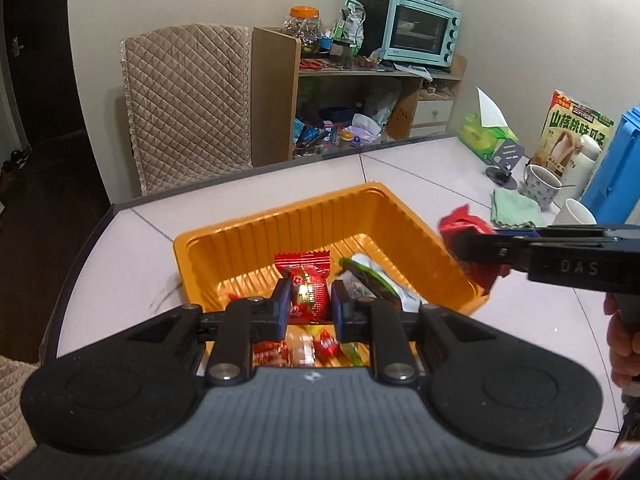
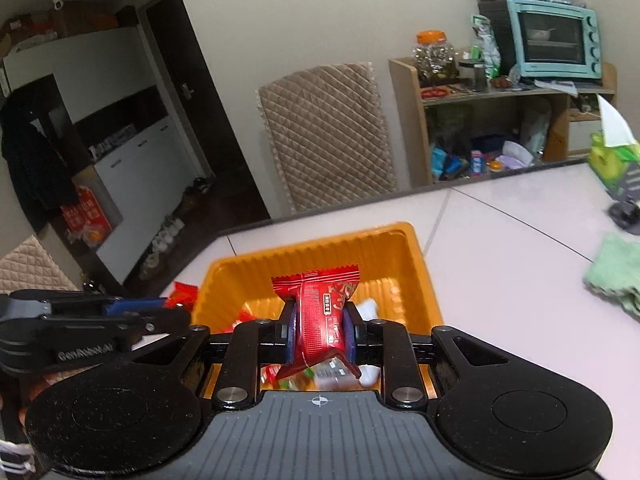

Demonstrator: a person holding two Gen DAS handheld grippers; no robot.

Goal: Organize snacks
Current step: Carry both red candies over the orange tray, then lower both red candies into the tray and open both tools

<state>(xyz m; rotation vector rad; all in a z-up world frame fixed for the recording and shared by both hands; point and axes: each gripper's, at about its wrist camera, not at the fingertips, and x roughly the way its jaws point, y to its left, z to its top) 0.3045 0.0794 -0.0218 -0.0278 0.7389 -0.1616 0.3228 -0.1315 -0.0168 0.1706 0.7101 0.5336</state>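
Note:
An orange ribbed tray sits on the white table and holds several wrapped snacks, among them a green-edged packet. My left gripper is shut on a round red wrapped candy above the tray's near part. My right gripper is shut on a red snack bar packet above the same tray. In the left wrist view the right gripper comes in from the right over the tray's right rim with its red packet. In the right wrist view the left gripper shows at the left.
At the table's right stand a green cloth, two mugs, a snack box, a blue container, a tissue pack and a small stand. A quilted chair and a cluttered shelf lie beyond the far edge.

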